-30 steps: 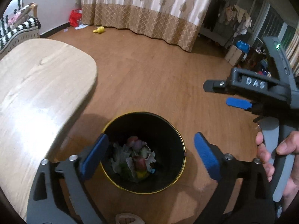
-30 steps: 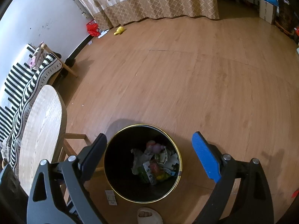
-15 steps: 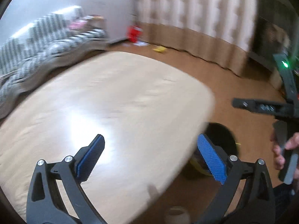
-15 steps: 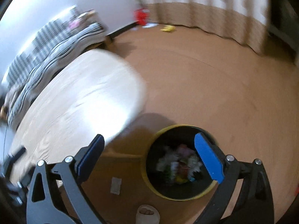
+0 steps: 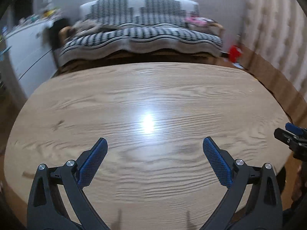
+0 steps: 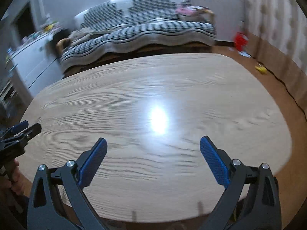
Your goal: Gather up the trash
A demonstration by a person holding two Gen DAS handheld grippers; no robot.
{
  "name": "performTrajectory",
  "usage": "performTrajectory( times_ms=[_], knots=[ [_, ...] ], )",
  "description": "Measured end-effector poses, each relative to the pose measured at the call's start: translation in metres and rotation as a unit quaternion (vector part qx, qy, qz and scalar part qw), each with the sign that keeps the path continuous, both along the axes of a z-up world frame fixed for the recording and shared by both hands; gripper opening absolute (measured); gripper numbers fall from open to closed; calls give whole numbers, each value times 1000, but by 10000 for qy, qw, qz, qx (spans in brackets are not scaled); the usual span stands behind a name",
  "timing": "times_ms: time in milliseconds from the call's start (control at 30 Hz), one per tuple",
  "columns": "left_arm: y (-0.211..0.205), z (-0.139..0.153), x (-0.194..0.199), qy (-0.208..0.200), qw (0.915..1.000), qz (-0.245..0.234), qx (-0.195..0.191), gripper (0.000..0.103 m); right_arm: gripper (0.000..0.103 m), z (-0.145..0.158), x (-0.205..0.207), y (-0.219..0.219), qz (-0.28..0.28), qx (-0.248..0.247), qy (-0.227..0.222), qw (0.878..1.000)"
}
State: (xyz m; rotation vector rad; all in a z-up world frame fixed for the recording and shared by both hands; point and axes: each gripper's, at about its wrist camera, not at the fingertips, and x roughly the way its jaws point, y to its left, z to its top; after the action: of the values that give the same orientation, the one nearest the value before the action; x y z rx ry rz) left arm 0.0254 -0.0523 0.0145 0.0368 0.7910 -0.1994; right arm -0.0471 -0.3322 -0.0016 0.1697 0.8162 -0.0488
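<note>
With the left gripper and right gripper both wide open and empty above the bare table (no trash or bin in view), scan the floor before reaching.

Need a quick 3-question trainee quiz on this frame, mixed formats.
1. True or false: both hand-held grippers, left and right, hold nothing.
2. What lies beyond the table? A) sofa B) fridge C) bicycle
3. Fill in: the small floor item near the curtain is coloured ____.

Key: 1 true. 2 A, the striped sofa. 3 yellow.
</note>
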Motion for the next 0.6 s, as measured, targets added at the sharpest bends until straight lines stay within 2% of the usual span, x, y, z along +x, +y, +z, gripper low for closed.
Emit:
performTrajectory(
  times_ms=[133, 300, 600],
  knots=[
    [40, -2, 7, 104, 9992, 361, -112, 97, 94, 1, 23, 52, 412, -96, 37, 9991],
    [60, 0, 13, 123, 9988, 440, -147, 97, 94, -1, 41, 90, 646, -218, 70, 9976],
    [68, -5, 20, 171, 9989, 398, -180, 97, 94, -12, 57, 92, 573, -259, 167, 9979]
  ],
)
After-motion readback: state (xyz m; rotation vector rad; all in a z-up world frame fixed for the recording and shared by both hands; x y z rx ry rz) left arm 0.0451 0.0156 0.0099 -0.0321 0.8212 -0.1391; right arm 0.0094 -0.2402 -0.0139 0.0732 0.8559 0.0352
